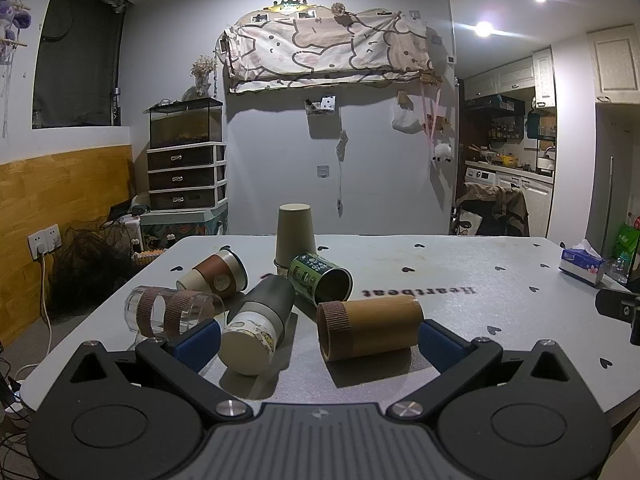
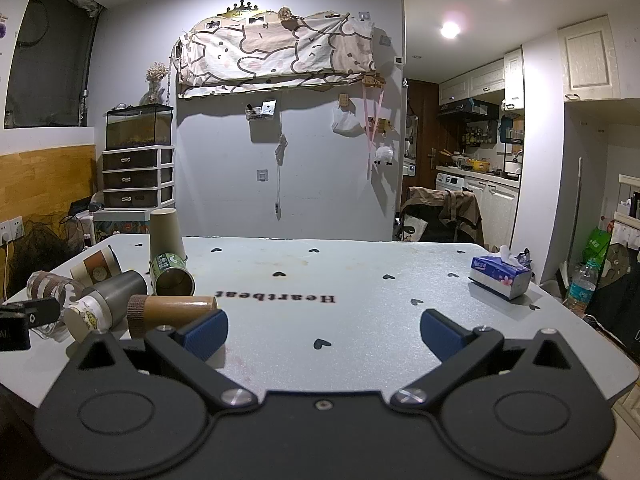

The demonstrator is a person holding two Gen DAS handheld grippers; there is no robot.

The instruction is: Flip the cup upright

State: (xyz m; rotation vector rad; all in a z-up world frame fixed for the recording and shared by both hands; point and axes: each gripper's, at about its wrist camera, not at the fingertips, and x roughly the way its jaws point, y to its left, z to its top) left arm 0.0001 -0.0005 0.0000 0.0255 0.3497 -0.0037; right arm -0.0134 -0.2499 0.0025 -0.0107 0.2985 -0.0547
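Note:
Several cups lie on their sides on the grey table (image 1: 460, 272). In the left wrist view a bamboo-brown cup (image 1: 370, 326) with a corrugated sleeve and a grey cup with a white printed base (image 1: 258, 324) lie between the blue pads of my open left gripper (image 1: 318, 340). A clear cup with brown bands (image 1: 172, 312), a brown-sleeved cup (image 1: 216, 276) and a green printed cup (image 1: 320, 278) lie further back. A tan paper cup (image 1: 295, 238) stands upside down behind them. My right gripper (image 2: 324, 330) is open and empty over bare table, right of the cups (image 2: 172, 312).
A blue tissue box (image 2: 500, 276) sits at the table's right side. A water bottle (image 2: 582, 286) stands beyond the right edge. Drawers with a tank on top (image 1: 186, 172) stand behind the table at the left. The table (image 2: 360, 280) carries the word Heartbeat.

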